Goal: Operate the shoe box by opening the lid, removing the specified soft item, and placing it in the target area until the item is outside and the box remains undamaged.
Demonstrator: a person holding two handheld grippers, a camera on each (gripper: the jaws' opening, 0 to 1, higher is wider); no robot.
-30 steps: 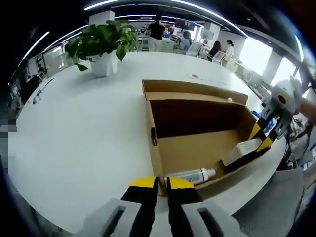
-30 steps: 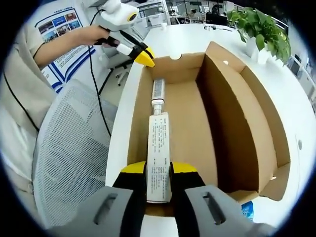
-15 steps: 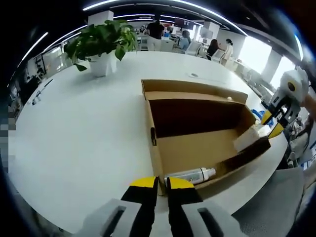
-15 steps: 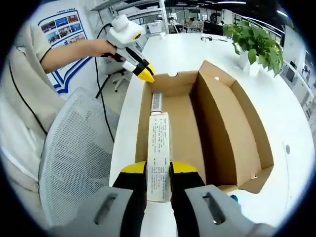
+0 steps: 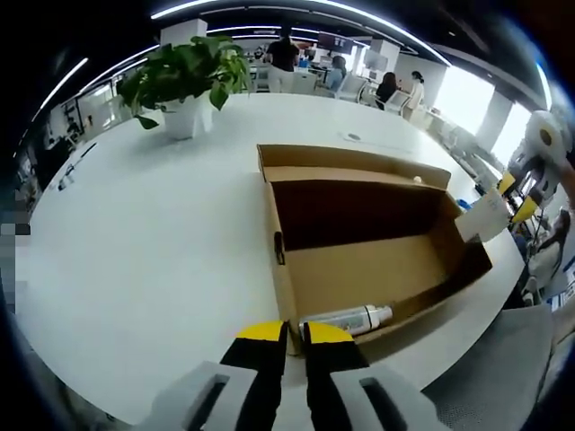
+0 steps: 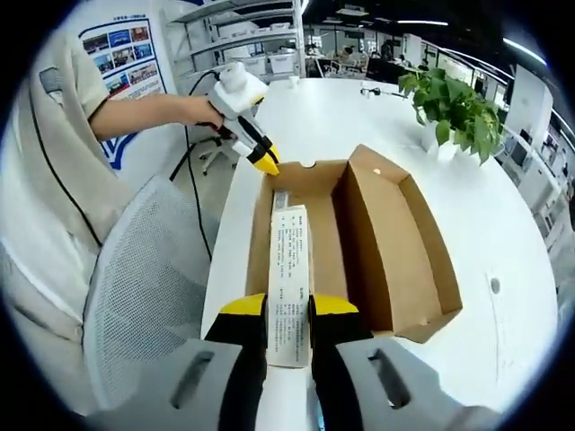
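Observation:
The open cardboard shoe box (image 5: 359, 269) (image 6: 395, 251) lies on the white table, its lid flap standing along one long side. My left gripper (image 5: 294, 332) (image 6: 265, 162) is shut on the rim of one end wall. A silvery tube with a white cap (image 5: 346, 319) (image 6: 280, 199) lies inside by that wall. My right gripper (image 6: 289, 310) (image 5: 514, 196) is shut on a long white printed carton (image 6: 289, 260) (image 5: 482, 218), held in the air above the box's other end.
A potted plant (image 5: 184, 85) (image 6: 449, 108) stands on the round white table (image 5: 135, 233) (image 6: 503, 224). A grey mesh chair (image 6: 144, 305) (image 5: 503, 377) is beside the table edge. A person's arm (image 6: 135, 112) holds the left gripper. People stand far behind.
My right gripper has risen and pulled back, lifting the white carton out of the box. The left gripper and the box have stayed in place.

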